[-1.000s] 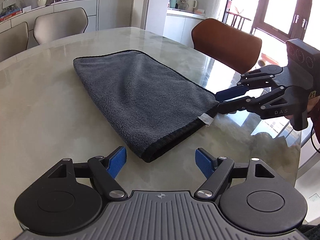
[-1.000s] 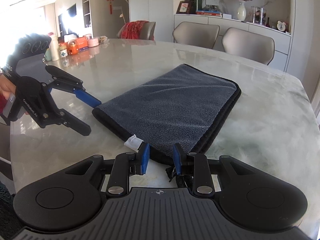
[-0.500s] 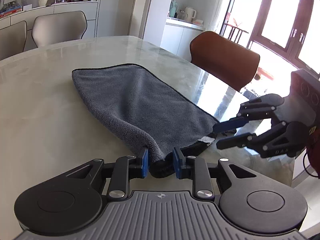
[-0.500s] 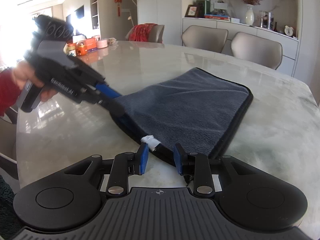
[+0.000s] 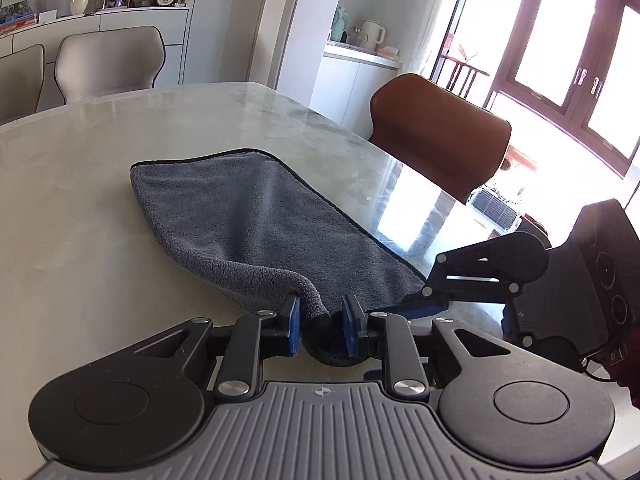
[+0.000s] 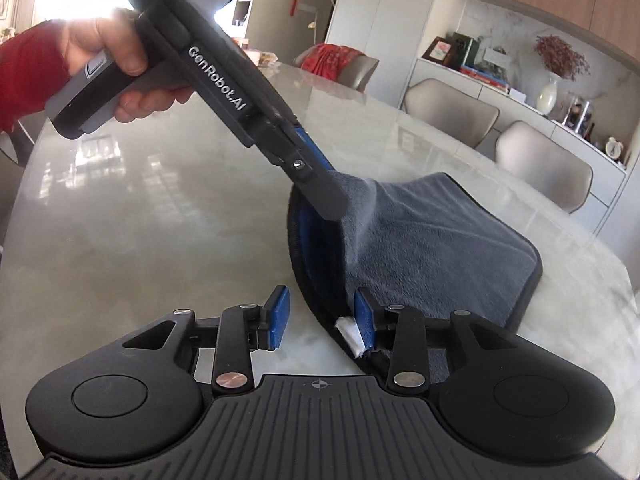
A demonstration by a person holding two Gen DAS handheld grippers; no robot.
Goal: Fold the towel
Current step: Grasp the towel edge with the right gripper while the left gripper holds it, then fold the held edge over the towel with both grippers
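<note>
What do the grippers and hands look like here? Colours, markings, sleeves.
Both grippers, left gripper and right gripper, are matte black with scissor-style linkages, silver pivot pins, round side discs and a ribbed grey deck with a crosshair mark. The jaws carry blue pads. The left unit's pistol handle reads "GenRobot.AI" in white, with a grey trigger panel. The bare left hand emerges from a red sleeve.

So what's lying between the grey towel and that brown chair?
Nothing but bare marble tabletop between the grey towel and the brown chair; the left wrist view shows it.
</note>
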